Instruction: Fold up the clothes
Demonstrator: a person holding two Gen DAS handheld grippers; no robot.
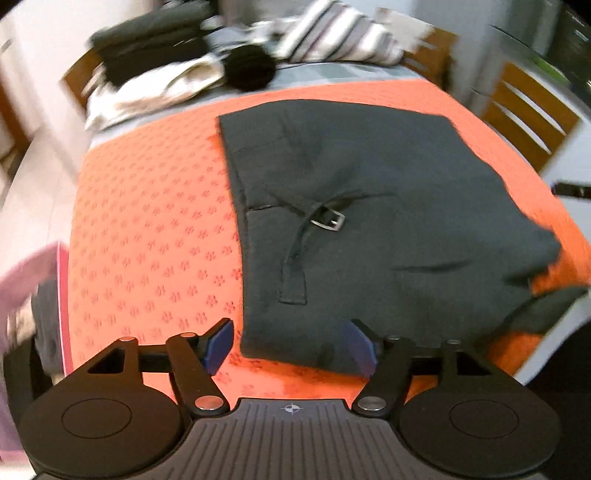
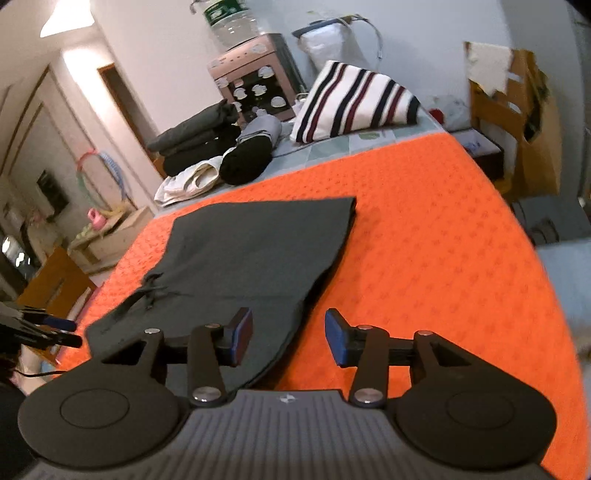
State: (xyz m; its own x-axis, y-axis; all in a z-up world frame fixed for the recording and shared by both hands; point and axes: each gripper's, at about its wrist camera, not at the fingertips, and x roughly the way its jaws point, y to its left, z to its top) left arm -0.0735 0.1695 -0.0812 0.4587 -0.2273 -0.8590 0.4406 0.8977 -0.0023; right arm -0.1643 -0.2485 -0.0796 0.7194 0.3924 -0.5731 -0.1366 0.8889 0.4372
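Both jaws stand spread with nothing between them: the left gripper (image 1: 290,345) sits at the bottom of its view, its blue pads (image 1: 218,345) parted over the near edge of the dark garment (image 1: 369,206), and the right gripper (image 2: 289,341) sits low in its own view, one pad over the garment's edge and the other over bare orange cloth (image 2: 443,229). In the left wrist view, going from left to right, a pink bin (image 1: 33,280) shows at the lower left edge, then the orange cloth (image 1: 147,221) with its small repeated pattern, then the garment lying flat across the middle and right, with a strap and metal buckle (image 1: 328,218) on top near the centre. A wooden chair (image 1: 528,114) stands at the upper right. Along the top, blurred, lie a dark folded stack (image 1: 147,40), a cream garment (image 1: 155,92), a black bundle (image 1: 251,68) and a striped piece (image 1: 340,35). In the right wrist view, the left gripper (image 2: 55,330) shows at the left edge, the garment (image 2: 251,251) spreads from lower left to centre, and the orange cloth fills the right. Behind, left to right, lie the dark stack (image 2: 192,144), the cream garment (image 2: 188,182), the black bundle (image 2: 245,160) and the striped piece (image 2: 354,101).
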